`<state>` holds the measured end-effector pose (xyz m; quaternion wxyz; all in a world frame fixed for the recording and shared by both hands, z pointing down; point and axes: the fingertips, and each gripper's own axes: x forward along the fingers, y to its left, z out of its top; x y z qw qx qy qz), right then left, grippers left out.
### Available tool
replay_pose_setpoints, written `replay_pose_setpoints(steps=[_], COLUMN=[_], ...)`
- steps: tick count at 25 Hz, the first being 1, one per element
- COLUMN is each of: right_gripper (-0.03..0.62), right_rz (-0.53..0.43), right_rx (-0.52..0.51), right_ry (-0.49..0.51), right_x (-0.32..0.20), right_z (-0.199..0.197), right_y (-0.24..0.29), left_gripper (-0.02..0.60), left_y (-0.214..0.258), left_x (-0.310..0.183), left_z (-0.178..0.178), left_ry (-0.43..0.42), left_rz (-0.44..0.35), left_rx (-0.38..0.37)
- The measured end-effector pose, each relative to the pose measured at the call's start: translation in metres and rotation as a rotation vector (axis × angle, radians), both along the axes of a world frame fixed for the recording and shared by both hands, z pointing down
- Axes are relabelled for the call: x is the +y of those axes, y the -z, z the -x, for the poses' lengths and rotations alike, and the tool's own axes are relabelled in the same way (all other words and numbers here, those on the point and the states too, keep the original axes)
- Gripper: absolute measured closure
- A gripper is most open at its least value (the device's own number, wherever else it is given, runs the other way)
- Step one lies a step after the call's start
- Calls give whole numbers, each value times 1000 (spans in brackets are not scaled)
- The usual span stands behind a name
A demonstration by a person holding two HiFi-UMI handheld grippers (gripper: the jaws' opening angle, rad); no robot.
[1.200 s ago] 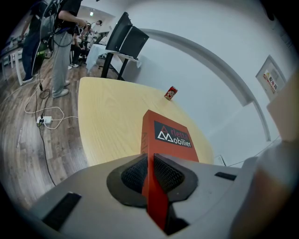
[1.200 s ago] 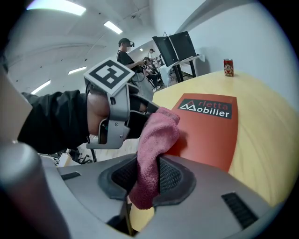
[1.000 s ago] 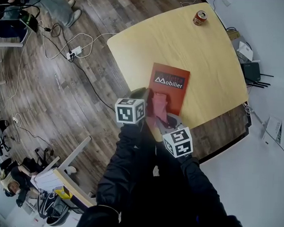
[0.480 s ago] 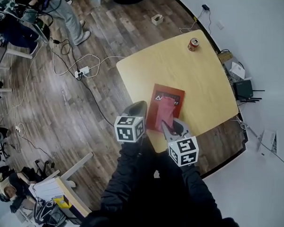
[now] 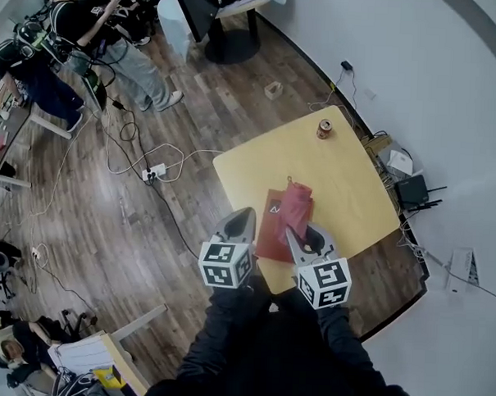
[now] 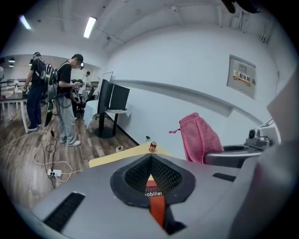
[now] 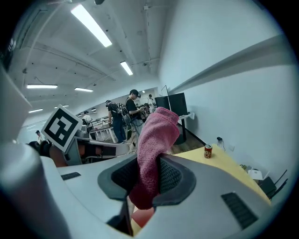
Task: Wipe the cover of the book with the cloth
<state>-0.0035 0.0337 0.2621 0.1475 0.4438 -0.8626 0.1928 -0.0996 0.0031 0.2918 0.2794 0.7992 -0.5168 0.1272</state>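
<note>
The right claw (image 7: 148, 164) is clenched on the pink cloth (image 7: 156, 135). The cloth sticks up out of the claw. The left claw (image 6: 150, 158) is closed tight with nothing in it. The red book (image 5: 271, 235) lies flat on the yellow worktop (image 5: 347, 189), near the edge by the person. From the head view the cloth shows over the book. A small can (image 5: 323, 128) stands at the far corner.
</note>
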Motion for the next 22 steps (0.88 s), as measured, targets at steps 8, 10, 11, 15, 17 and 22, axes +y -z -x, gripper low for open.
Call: replay_pose_setpoints(steps=[8, 10, 11, 15, 17, 22], right_gripper=[485, 485, 485, 485, 485, 487], right_rz=[-141, -170, -184, -226, -243, -282], right_rx=[-18, -24, -26, -27, -29, -23], right_ry=[-14, -18, -20, -23, -25, -37], right_x=[-1, -3, -3, -1, 0, 2], right_z=[-1, -4, -4, -4, -5, -9], right_y=[68, 82, 88, 108, 115, 130], left_gripper=[548, 548, 548, 548, 548, 548], left_y=[78, 90, 96, 114, 122, 136], left_x=[2, 2, 2, 7, 8, 9], left_z=[-10, -15, -16, -23, -28, -36], left_ry=[-38, -47, -50, -69, -79, -97], left_rz=[-162, -188, -199, -240, -260, -292], left_rx=[-30, -29, -27, -22, -23, -25])
